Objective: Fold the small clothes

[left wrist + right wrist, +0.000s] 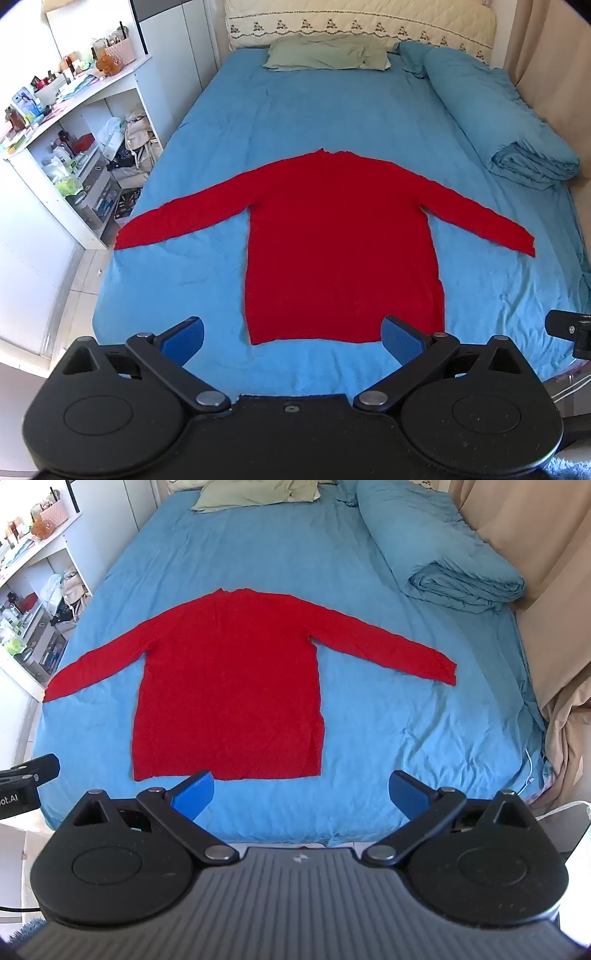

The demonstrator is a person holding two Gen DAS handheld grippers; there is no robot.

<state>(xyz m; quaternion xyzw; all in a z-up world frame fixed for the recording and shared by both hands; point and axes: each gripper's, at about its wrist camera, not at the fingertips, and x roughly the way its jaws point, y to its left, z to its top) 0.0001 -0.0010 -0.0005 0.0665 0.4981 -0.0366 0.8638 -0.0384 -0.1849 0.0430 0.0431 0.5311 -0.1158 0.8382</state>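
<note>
At the far left a white shelf unit [74, 122] stands beside the bed [207, 266], its open compartments crammed with bottles, bags and boxes (too small to tell apart). Next comes the bed's blue sheet, and on it the red sweater [340, 240] lies flat, neckline toward the headboard, hem toward the cameras. Both sleeves spread outward, the left cuff reaching the sheet's left edge, the right cuff ending short of the rolled blue duvet [517, 136]. A pale green pillow [325, 55] sits at the head of the bed, well apart from the sweater. The left gripper [291, 334] hovers at the hem, jaws spread fully wide, nothing between them. The right gripper [301, 792] hangs off the hem's right corner, jaws likewise fully apart and empty. At the far right beige curtains [546, 609] hang along the bedside.
</note>
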